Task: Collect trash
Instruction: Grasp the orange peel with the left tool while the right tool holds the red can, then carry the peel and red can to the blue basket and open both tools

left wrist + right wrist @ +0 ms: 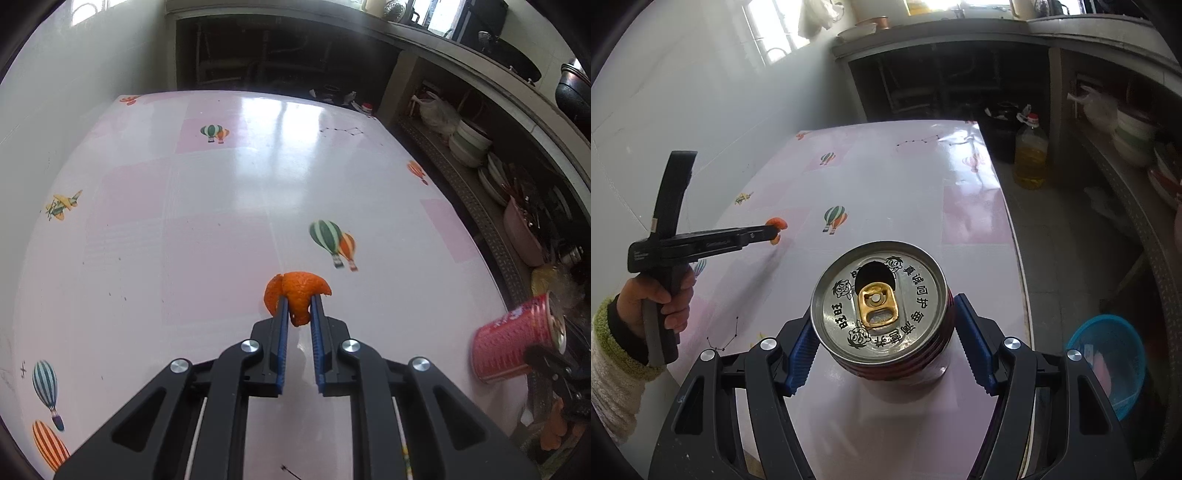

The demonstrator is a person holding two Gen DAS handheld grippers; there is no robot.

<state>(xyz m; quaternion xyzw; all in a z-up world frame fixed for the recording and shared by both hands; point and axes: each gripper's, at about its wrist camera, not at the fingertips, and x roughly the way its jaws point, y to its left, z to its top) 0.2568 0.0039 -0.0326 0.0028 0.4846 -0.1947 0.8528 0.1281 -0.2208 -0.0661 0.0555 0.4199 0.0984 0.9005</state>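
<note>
My left gripper [298, 300] is shut on a piece of orange peel [297, 291] and holds it above the pink table [221, 206]. In the right wrist view the left gripper [774, 232] shows at the left with the peel [776, 223] at its tips. My right gripper [882, 325] is shut on a red drink can [881, 306] with an opened silver top and gold tab, held above the table's right side. The can [517, 339] also shows tilted at the right edge of the left wrist view.
A blue plastic basket [1115, 358] stands on the floor right of the table [886, 177]. A bottle of oil [1030, 155] stands on the floor beyond the table. Shelves with bowls and plates [476, 147] run along the right. A white wall is on the left.
</note>
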